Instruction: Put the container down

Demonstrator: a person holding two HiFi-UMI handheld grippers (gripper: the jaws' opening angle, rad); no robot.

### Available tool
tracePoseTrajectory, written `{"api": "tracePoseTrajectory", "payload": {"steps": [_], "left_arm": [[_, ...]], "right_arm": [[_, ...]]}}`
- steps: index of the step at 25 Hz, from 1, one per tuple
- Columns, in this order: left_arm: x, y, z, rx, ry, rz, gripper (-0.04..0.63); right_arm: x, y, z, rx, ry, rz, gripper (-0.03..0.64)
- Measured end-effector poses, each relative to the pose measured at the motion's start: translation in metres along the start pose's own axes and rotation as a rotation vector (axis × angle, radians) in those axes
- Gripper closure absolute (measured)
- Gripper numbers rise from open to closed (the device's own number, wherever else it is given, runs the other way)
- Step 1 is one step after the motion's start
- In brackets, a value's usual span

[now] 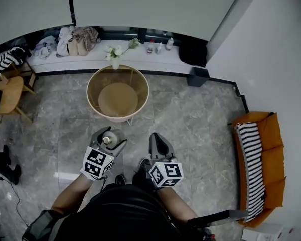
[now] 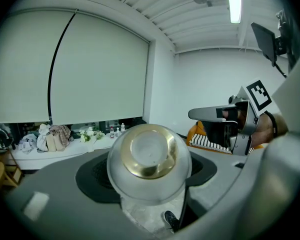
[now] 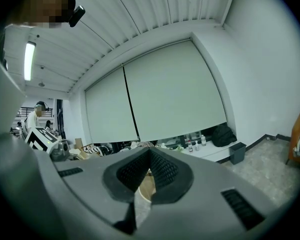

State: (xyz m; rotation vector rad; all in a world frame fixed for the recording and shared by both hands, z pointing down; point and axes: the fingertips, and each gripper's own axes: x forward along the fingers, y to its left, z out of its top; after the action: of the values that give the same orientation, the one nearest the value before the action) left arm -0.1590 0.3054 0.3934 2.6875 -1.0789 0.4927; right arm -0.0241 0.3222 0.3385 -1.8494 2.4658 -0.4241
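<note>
Your left gripper (image 1: 109, 138) clamps the container (image 2: 149, 156) in its fingers; the round worktop (image 1: 92, 92) lies straight ahead, farther off. The right gripper (image 3: 149, 160) has its fingers together.

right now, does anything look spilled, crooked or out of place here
Nothing stands out. The container sits gripped in the left tool, nothing is spilled on the floor, and the round table stands upright. Only the clothes on the ledge look heaped.

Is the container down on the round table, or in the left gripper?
Held. The left gripper is shut on the container, in the air short of the round table.
</note>
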Motion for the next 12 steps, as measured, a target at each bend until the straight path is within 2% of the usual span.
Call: {"api": "tracePoseTrajectory", "payload": {"steps": [6, 12], "left_arm": [[0.028, 0.007, -0.003, -0.003, 0.029, -0.007, 0.255], [0.063, 0.013, 0.011, 0.005, 0.036, -0.010, 0.255]], "right_arm": [[0.023, -0.019, -0.003, 0.022, 0.008, 0.006, 0.615], [0.059, -0.049, 0.003, 0.052, 0.006, 0.029, 0.615]]}}
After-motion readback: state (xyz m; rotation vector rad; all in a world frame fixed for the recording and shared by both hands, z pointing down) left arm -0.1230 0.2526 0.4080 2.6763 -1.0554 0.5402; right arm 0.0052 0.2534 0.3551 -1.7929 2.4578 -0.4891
